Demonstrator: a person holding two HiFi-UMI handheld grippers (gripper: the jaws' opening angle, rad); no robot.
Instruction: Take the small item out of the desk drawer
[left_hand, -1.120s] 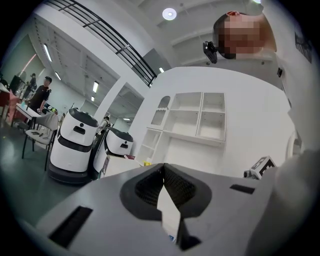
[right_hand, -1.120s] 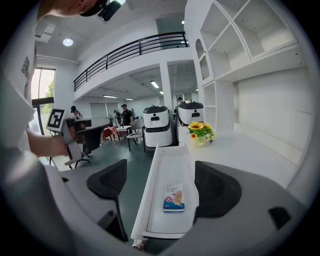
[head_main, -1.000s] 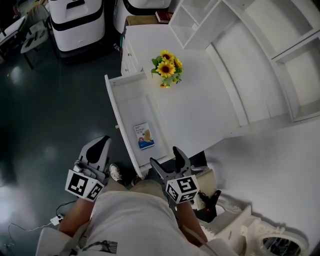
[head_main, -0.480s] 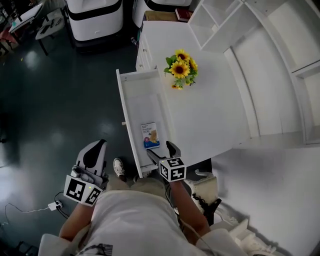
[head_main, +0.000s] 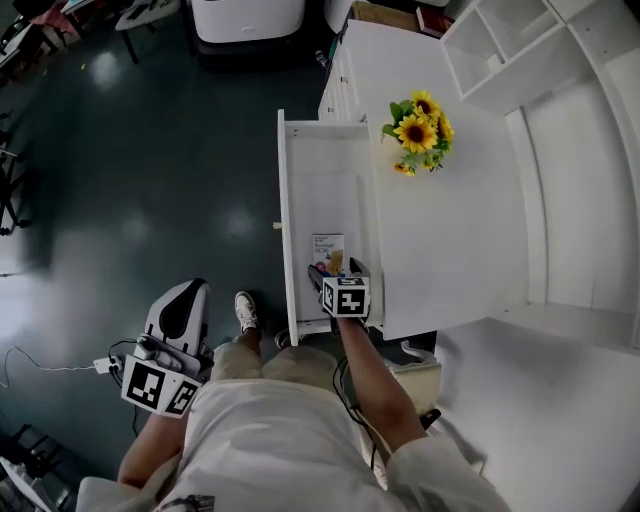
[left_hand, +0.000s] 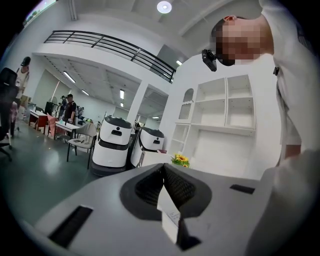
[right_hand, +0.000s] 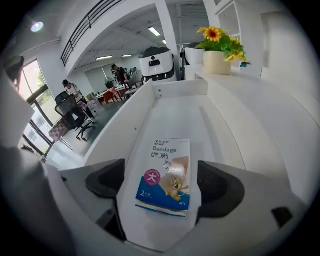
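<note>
While the right tool (head_main: 338, 271) stood wide open astride the flat bandage box (right_hand: 167, 172) in the drawer (head_main: 289, 220), its jaws could slip over the thin edges if closed too high.

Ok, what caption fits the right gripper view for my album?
Open right gripper, jaws either side of the bandage box in the drawer.

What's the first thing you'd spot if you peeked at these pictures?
The bright sunflowers on the white desk pop out first. Next comes the open drawer, with a blue-and-white bandage box lying flat inside it. The right gripper reaches into the drawer with its jaws apart, one on each side of the box.
</note>
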